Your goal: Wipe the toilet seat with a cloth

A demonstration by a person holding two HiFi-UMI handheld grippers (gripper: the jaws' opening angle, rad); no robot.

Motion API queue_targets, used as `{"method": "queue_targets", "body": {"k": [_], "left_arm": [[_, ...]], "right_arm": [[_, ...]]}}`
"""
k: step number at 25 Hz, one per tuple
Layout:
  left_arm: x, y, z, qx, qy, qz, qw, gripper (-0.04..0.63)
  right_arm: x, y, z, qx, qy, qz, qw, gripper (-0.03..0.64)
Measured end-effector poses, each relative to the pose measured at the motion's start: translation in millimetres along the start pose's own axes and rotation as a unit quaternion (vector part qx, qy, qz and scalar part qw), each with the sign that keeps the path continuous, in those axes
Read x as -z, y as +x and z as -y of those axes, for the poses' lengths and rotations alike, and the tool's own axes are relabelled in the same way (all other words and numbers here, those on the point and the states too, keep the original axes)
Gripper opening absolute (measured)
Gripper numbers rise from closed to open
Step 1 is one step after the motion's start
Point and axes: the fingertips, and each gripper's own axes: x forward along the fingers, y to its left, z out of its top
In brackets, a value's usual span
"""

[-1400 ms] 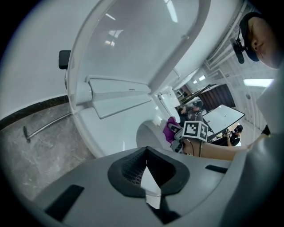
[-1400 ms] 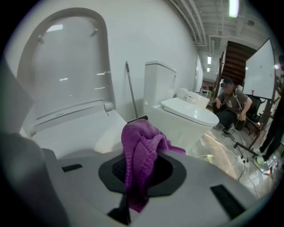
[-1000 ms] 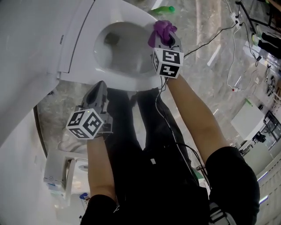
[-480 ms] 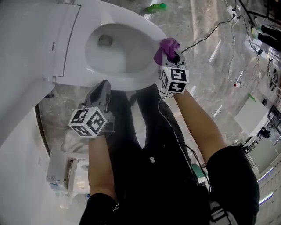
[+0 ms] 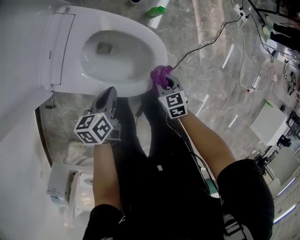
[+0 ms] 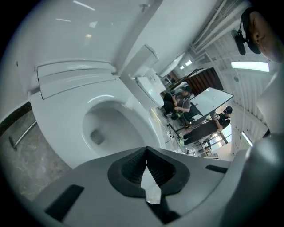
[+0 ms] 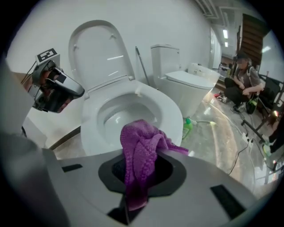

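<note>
A white toilet seat (image 5: 140, 42) rings the open bowl, its lid (image 7: 95, 48) raised. My right gripper (image 5: 161, 80) is shut on a purple cloth (image 5: 159, 75) and hangs just off the seat's front right edge. In the right gripper view the purple cloth (image 7: 140, 155) is bunched between the jaws, with the toilet seat (image 7: 171, 115) just beyond it. My left gripper (image 5: 108, 96) is shut on nothing and hovers at the seat's front, a little to the left. Its view looks over the toilet seat (image 6: 62, 133) and bowl.
A green bottle (image 5: 154, 11) lies on the marble floor beyond the toilet. Cables (image 5: 243, 42) trail across the floor at the right. A second toilet (image 7: 186, 84) stands to the right, with people (image 7: 242, 84) seated farther back. White boxes (image 5: 65, 183) sit at lower left.
My right gripper has drawn back with the cloth from the seat's far right rim to its front right edge. The left gripper has stayed about where it was.
</note>
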Motion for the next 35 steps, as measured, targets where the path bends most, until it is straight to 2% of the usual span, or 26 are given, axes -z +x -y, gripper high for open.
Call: {"method": "queue_targets", "body": {"k": [2, 5, 8, 10, 14, 16, 21, 26, 29, 33, 35], "left_arm": [[0.9, -3.3, 11.9, -0.006, 0.007, 0.010, 0.9999, 0.009], [-2.7, -13.9, 32.2, -0.031, 0.031, 0.034, 0.9985, 0.009], [-14.7, -33.3, 56.5, -0.063, 0.074, 0.061, 0.9934, 0.009], [-29.4, -51.8, 77.0, -0.078, 0.099, 0.083, 0.9885, 0.009], [-64.7, -92.3, 126.5, -0.092, 0.133, 0.134, 0.9777, 0.009], [-76.0, -110.6, 148.5, -0.094, 0.140, 0.152, 0.9738, 0.009], [-93.9, -153.5, 217.2, -0.087, 0.127, 0.180, 0.9715, 0.009], [-135.2, -199.5, 290.1, -0.096, 0.189, 0.216, 0.9530, 0.009], [-156.5, -229.9, 329.8, -0.101, 0.209, 0.241, 0.9422, 0.009], [-181.8, -261.1, 359.2, -0.130, 0.246, 0.261, 0.9244, 0.009], [-189.5, -272.2, 365.6, -0.144, 0.254, 0.266, 0.9185, 0.009]], "right_arm": [[-2.9, -16.0, -7.4, -0.026, 0.013, 0.005, 1.000, 0.052], [-34.9, -56.8, -11.6, -0.044, 0.003, 0.054, 0.998, 0.052], [-76.6, -96.6, -10.0, -0.037, -0.019, 0.103, 0.994, 0.052], [-107.0, -121.8, -5.9, -0.025, -0.015, 0.136, 0.990, 0.052], [-158.6, -170.5, 1.9, -0.013, -0.014, 0.194, 0.981, 0.052], [-176.5, -187.9, 1.0, -0.009, -0.022, 0.214, 0.976, 0.052], [-225.9, -245.9, -9.2, -0.025, -0.025, 0.258, 0.966, 0.052], [-291.5, -308.4, -21.9, -0.036, -0.031, 0.285, 0.957, 0.052], [-319.4, -350.9, -22.4, -0.037, -0.018, 0.301, 0.953, 0.052], [-364.4, -396.1, -16.5, -0.034, -0.001, 0.342, 0.939, 0.052], [-385.5, -411.9, -15.2, -0.034, 0.003, 0.356, 0.934, 0.052]]}}
